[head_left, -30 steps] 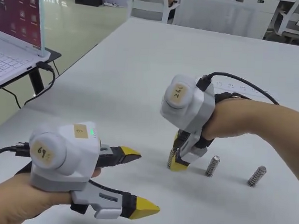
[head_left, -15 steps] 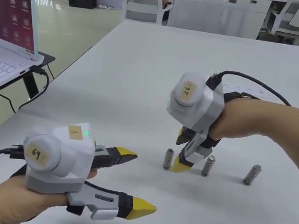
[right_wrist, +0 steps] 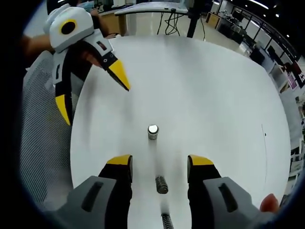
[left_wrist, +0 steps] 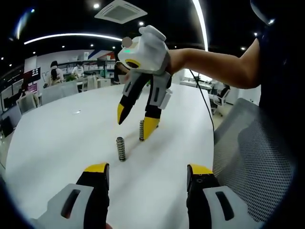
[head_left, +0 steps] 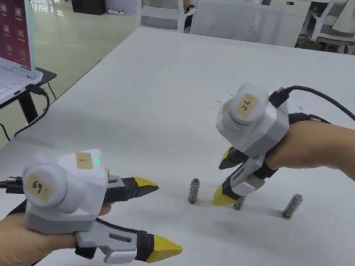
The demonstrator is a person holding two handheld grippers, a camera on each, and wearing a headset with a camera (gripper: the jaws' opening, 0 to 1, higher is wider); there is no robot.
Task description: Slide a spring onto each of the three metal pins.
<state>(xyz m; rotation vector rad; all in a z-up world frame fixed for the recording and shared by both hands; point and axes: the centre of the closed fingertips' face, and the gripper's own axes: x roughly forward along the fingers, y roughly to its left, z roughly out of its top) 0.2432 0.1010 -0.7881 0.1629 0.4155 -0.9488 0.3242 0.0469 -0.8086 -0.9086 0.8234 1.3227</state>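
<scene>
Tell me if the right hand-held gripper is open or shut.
Open: the right hand-held gripper has its yellow-tipped jaws well apart, clamping nothing.

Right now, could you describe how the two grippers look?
Both the left gripper and the right gripper have rounded white-and-grey housings and black jaws tipped in yellow. Tan stickers read 69 on the left, 26 on the right. A black cable leaves the right one; a green light glows on the left.

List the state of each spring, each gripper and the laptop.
Left spring: upright on the table, free.
Middle spring: upright, partly hidden by a jaw.
Right spring: upright, free.
Left gripper: open, empty.
Right gripper: open, empty, beside the middle spring.
Laptop: open, screen lit.
</scene>
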